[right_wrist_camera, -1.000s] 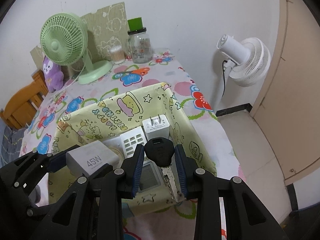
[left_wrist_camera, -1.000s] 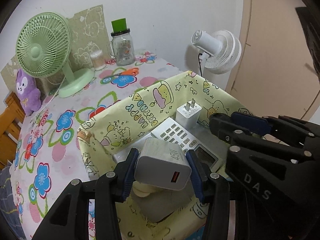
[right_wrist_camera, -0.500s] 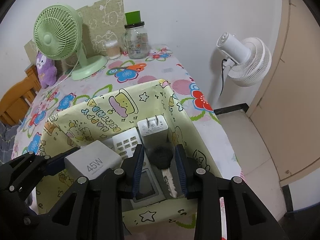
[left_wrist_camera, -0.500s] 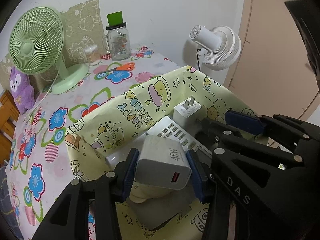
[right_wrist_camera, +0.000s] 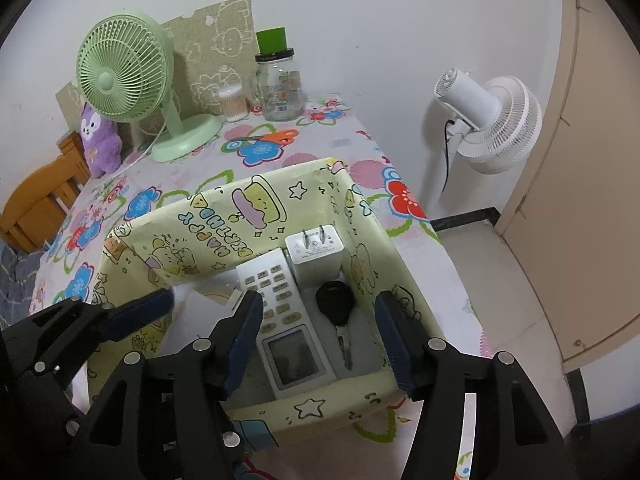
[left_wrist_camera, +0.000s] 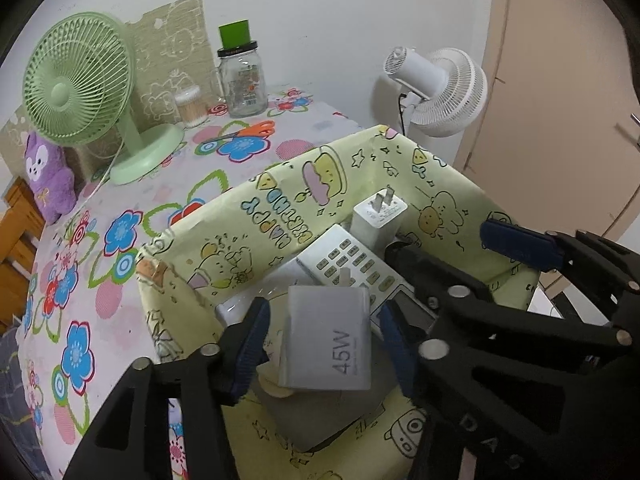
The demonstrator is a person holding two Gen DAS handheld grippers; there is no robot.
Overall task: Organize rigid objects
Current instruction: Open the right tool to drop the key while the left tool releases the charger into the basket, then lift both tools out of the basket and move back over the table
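At the near edge of both wrist views we see only the black frames and blue pads of the tools; the hands that hold them are cut off below the pictures. The left gripper (left_wrist_camera: pixel 324 344) points steeply down into the yellow patterned box (left_wrist_camera: pixel 460 184); its jaws have just been opening and now stand apart, with the grey 45W charger (left_wrist_camera: pixel 326 340) between the pads and a gap on each side, so we cannot tell what carries it. Under the charger lie a pale rounded item and a grey slab, both too covered to identify. The right gripper (right_wrist_camera: pixel 320 332) also points steeply down over the box (right_wrist_camera: pixel 368 216); its jaws have just been opening, stand wide apart and clamp nothing. Below them the black-headed key (right_wrist_camera: pixel 338 308) lies on the box floor, just beside the white remote control (right_wrist_camera: pixel 284 320), whose near end is partly screened by the left-hand pad. Behind these a white plug adapter (right_wrist_camera: pixel 316 252) stands upright in the far right corner, prongs up. The box rests on the flowered surface (right_wrist_camera: pixel 280 156). Farther back we note orange scissors (right_wrist_camera: pixel 272 136), a green desk fan (right_wrist_camera: pixel 124 76), a glass jar (right_wrist_camera: pixel 280 88) and, off the surface, a white fan (right_wrist_camera: pixel 492 120).
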